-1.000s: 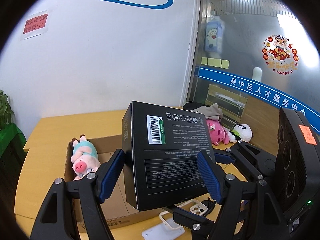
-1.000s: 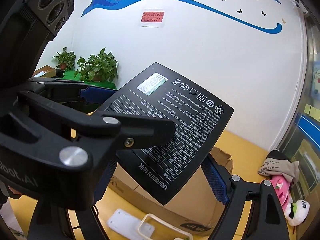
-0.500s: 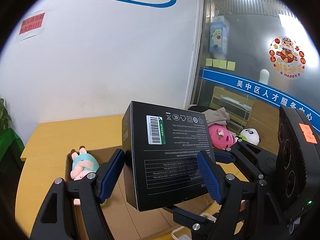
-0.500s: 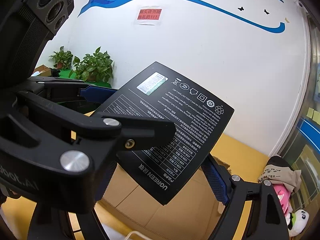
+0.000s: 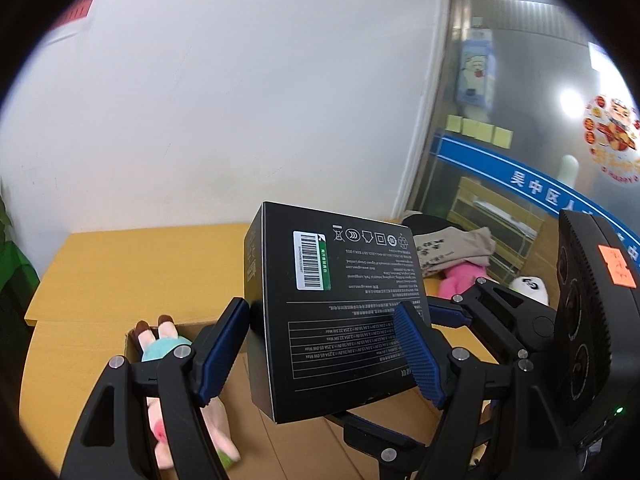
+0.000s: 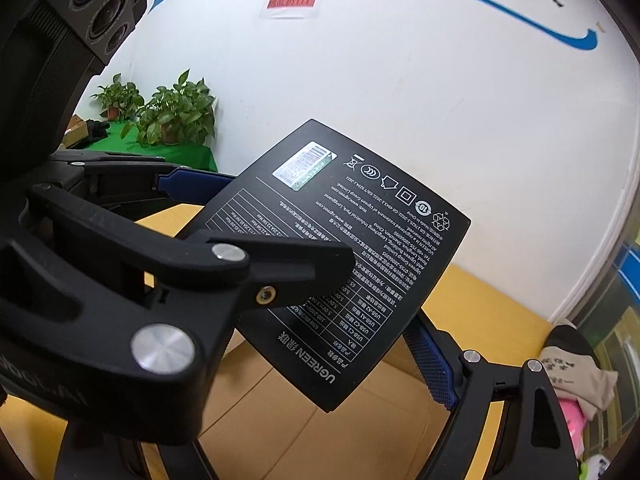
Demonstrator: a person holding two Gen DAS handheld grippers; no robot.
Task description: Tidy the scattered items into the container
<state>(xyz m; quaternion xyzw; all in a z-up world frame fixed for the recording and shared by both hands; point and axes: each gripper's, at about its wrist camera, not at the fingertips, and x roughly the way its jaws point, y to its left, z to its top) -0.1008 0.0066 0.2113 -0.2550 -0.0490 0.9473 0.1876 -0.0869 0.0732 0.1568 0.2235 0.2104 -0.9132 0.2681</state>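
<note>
Above the carton [image 5: 280,440] hangs the black box [image 5: 336,312], carried by both grippers at once.

At 8 o'clock in the left wrist view, a plush pig [image 5: 160,352] lies in the carton's far-left corner, partly behind the left gripper [image 5: 320,356]. That gripper's jaws stand wide and bear on the box, one blue pad on each of two opposite sides. At 3 o'clock the right gripper [image 5: 460,320] comes in across it; in its own view the right gripper [image 6: 320,340] has jaws wider yet, with the box [image 6: 340,264] tilted between them, its label face up. The right-hand pad touches the box's lower edge; the left-hand one is hidden behind the other gripper's frame, so I cannot tell how it sits.

Step in hand, as I judge it: carrying the box over the carton to set it in. Next call is to lower it level onto bare cardboard, then spread both pairs of jaws and lift clear.

Room looks fair: the carton floor [image 6: 312,420] from 6 to 4 o'clock is bare. Risks are the pig at the left, the carton wall near the grippers, and the crossed frames catching each other on release. At 2 o'clock, more plush toys [image 5: 460,280] and a cloth bag [image 5: 452,248] wait on the worktop [image 5: 132,264].
</note>
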